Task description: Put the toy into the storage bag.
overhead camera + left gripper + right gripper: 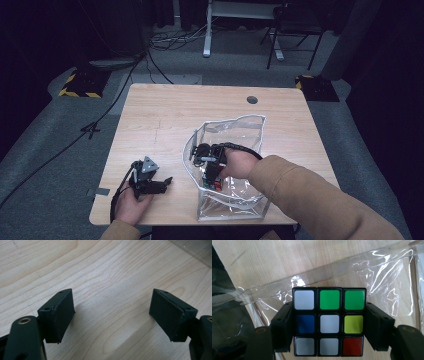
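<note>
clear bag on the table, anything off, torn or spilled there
Nothing stands out. The clear bag stands open and untorn on the table, and the right hand-held gripper holds a scrambled puzzle cube squarely inside it. Nothing spilled.

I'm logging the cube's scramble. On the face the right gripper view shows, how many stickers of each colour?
Visible face of the black-framed puzzle cube, clamped between the right hand-held gripper's jaws inside the clear plastic bag:
White: 4
Green: 2
Blue: 1
Yellow: 1
Red: 1
Total: 9
</note>
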Motion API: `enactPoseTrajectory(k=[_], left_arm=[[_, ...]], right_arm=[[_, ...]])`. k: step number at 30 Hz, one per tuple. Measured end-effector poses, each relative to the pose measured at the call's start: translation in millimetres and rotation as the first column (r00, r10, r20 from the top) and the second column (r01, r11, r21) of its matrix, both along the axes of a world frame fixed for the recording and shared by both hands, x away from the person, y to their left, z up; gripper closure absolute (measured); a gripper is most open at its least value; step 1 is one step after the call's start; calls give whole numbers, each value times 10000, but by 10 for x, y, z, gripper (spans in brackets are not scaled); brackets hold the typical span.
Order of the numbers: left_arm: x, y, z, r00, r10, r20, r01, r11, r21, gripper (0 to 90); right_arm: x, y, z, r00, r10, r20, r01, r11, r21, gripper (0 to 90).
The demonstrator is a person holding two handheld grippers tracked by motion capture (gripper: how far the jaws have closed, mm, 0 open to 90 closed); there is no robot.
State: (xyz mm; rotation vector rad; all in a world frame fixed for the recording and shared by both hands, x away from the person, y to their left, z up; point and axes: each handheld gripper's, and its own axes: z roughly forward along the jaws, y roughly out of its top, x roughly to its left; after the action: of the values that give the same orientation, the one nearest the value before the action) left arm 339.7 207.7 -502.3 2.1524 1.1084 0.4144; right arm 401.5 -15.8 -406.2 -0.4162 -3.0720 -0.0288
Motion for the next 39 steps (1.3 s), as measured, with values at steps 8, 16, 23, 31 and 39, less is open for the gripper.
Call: enactPoseTrajectory(k=[8,16,23,31,39], left_arm=[[0,0,0,10000,-2,6,2,10000,6,204],[0,0,0,10000,-4,1,4,10000,4,204],[0,0,0,10000,2,2,-2,10000,-2,204],[0,1,0,10000,-5,-2,5,10000,4,204],[0,1,0,10000,-26,-14,26,10000,16,204]], right_arm=[[-10,-1,-38,9998,-152,-107,148,9994,-314,340],[-9,-4,-52,9999,-27,-127,22,9994,-349,343],[21,-33,31,9999,-101,-45,101,9998,149,378],[10,-82,204,9991,160,394,-192,9965,813,357],[-45,-163,522,9980,-341,534,252,9869,1592,345]])
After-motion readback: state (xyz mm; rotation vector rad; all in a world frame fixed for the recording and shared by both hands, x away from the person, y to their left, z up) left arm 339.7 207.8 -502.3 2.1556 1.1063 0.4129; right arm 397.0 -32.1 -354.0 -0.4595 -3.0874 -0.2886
